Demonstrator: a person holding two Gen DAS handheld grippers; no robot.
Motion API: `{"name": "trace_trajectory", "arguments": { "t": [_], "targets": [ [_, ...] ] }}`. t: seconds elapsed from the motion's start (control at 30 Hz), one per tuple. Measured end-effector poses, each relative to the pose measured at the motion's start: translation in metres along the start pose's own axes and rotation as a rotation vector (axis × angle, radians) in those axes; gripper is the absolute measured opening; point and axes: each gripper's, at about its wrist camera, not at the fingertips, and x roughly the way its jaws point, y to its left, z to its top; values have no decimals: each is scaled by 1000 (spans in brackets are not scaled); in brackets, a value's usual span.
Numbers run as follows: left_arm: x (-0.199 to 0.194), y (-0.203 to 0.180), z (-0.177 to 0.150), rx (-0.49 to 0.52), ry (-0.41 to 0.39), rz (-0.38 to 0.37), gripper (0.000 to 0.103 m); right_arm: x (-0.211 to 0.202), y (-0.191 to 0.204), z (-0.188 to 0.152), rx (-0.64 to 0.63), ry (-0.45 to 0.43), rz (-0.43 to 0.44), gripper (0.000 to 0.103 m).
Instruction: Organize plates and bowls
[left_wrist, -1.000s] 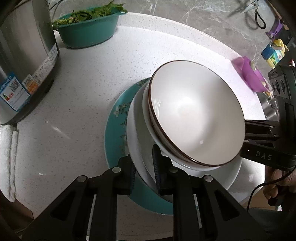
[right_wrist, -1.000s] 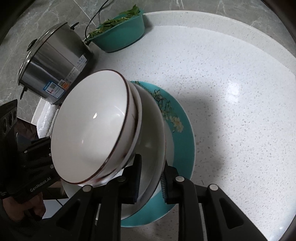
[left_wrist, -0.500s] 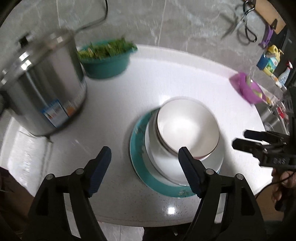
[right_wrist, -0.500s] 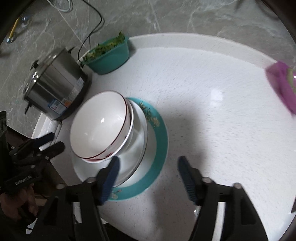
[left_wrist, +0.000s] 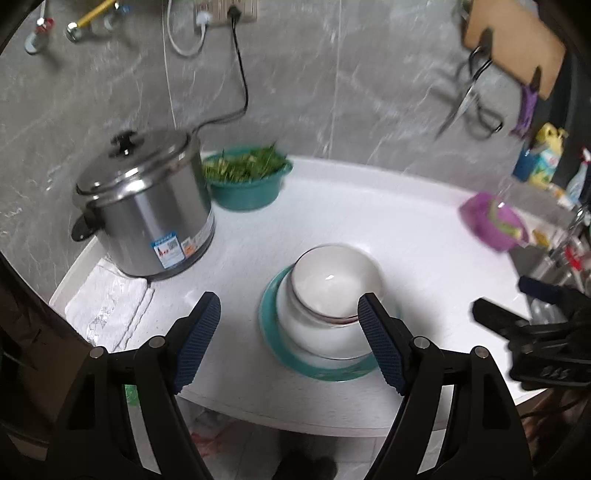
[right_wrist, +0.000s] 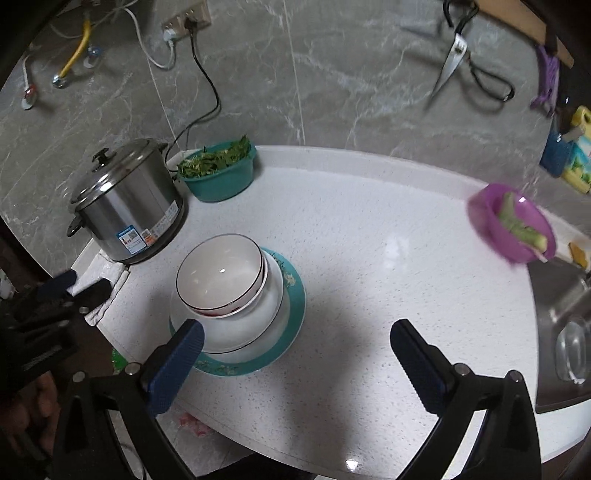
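Observation:
A white bowl with a dark rim (left_wrist: 336, 280) (right_wrist: 219, 273) is nested in another bowl on a deep white plate (right_wrist: 251, 328), which rests on a teal flowered plate (left_wrist: 275, 343) (right_wrist: 297, 295) on the white counter. My left gripper (left_wrist: 288, 314) hangs open above and in front of the stack, nothing between its blue pads. My right gripper (right_wrist: 295, 332) is held well above the stack's right side with its jaws opening wide and empty. Each wrist view shows the other gripper at its edge: the right gripper (left_wrist: 517, 310), the left gripper (right_wrist: 55, 291).
A lidded steel pot (left_wrist: 147, 214) stands at the back left on a white cloth (left_wrist: 107, 306), with a teal basin of greens (left_wrist: 247, 181) beside it. A purple bowl (right_wrist: 513, 229) sits at the right, near a sink (right_wrist: 565, 332). Scissors (right_wrist: 450, 62) hang on the wall.
Both grippers were shut on the rim of the white plate. They have opened, let go and pulled up and back. The stack stays on the counter.

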Motion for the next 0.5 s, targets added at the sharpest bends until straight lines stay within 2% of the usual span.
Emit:
{"name": "trace_trajectory", "arguments": {
  "t": [0.1,0.2,0.5],
  "targets": [
    [-19,-15,-1,35,-3,33,80,-29,11,-1,-6,-79,-23,103],
    [-36,-24,-4,49,5,55,81,-42,20,1,-14,-112,-41,103],
    [-108,-3,4,15,-115,55,81,-86,50,5,1,-203,-87,103]
  ]
}}
